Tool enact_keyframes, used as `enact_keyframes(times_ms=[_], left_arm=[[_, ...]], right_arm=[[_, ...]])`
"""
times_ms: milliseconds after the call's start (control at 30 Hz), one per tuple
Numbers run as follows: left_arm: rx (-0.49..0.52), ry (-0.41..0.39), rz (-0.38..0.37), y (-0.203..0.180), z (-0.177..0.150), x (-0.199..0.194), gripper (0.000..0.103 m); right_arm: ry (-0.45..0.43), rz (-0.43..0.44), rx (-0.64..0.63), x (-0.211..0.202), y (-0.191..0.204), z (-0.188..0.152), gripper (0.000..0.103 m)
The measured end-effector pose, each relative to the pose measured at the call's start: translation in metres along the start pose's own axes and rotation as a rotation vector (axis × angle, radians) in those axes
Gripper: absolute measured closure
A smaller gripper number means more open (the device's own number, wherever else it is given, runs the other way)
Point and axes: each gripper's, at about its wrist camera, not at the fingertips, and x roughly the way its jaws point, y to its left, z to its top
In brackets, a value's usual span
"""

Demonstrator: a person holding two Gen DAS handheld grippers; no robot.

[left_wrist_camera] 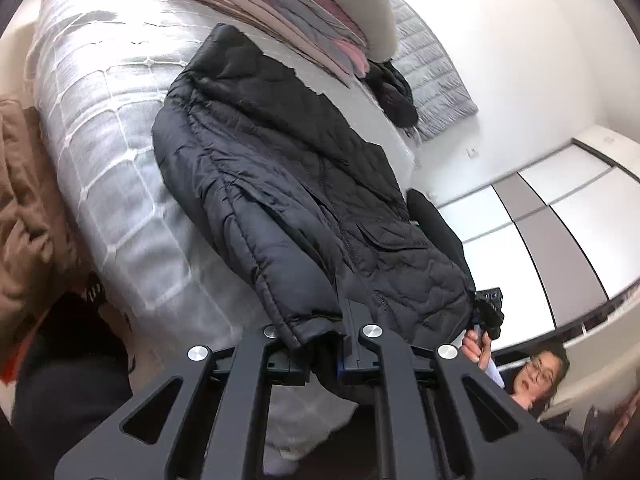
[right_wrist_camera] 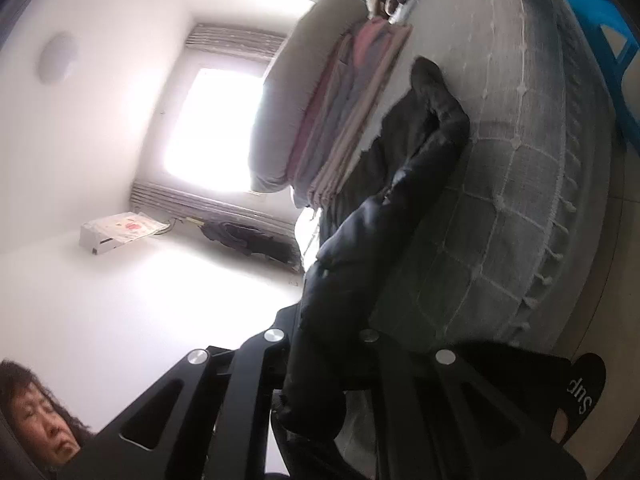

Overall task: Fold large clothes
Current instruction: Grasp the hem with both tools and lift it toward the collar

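Both tools were clamped on the black puffer jacket (left_wrist_camera: 280, 184) over the bed.

The left tool (left_wrist_camera: 320, 340), bottom centre of its frame, had its jaws pinched on a sleeve cuff. The right tool (right_wrist_camera: 320, 344) was closed on another edge of the jacket; it also showed at the right (left_wrist_camera: 490, 308) of the left view. The rest of the jacket lay across the grey quilted bed (left_wrist_camera: 100, 120), just beside the folded stack (left_wrist_camera: 288, 12) at the top of the frame.
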Motion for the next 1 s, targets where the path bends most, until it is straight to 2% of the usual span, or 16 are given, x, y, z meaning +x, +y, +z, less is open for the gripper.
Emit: enact_keyframes(times_ms=[133, 267, 367, 600, 700, 800, 900, 1000], left_arm=[[0.002, 0.043, -0.005, 0.010, -0.031, -0.011, 0.096], [-0.064, 0.089, -0.006, 0.039, -0.048, 0.000, 0.095], [-0.096, 0.096, -0.015, 0.053, -0.054, 0.009, 0.095], [-0.073, 0.048, -0.074, 0.044, -0.040, -0.001, 0.095], [-0.062, 0.003, -0.122, 0.037, -0.017, -0.007, 0.095], [-0.051, -0.050, -0.162, 0.027, 0.024, -0.006, 0.095], [-0.023, -0.101, -0.174, 0.016, 0.089, 0.008, 0.095], [-0.035, -0.139, -0.180, 0.019, 0.157, 0.035, 0.095]], right_arm=[[-0.014, -0.023, 0.022, -0.029, -0.009, -0.021, 0.095], [-0.002, -0.062, 0.118, -0.038, -0.047, -0.041, 0.095], [-0.009, -0.038, 0.161, -0.042, -0.063, -0.052, 0.095], [-0.026, 0.028, 0.103, -0.032, -0.044, -0.031, 0.095], [-0.040, 0.071, 0.073, -0.018, -0.029, -0.007, 0.095], [-0.049, 0.098, 0.047, 0.000, -0.016, 0.026, 0.095], [-0.056, 0.106, 0.014, 0.029, 0.000, 0.077, 0.095], [-0.056, 0.081, 0.005, 0.066, 0.009, 0.131, 0.095]])
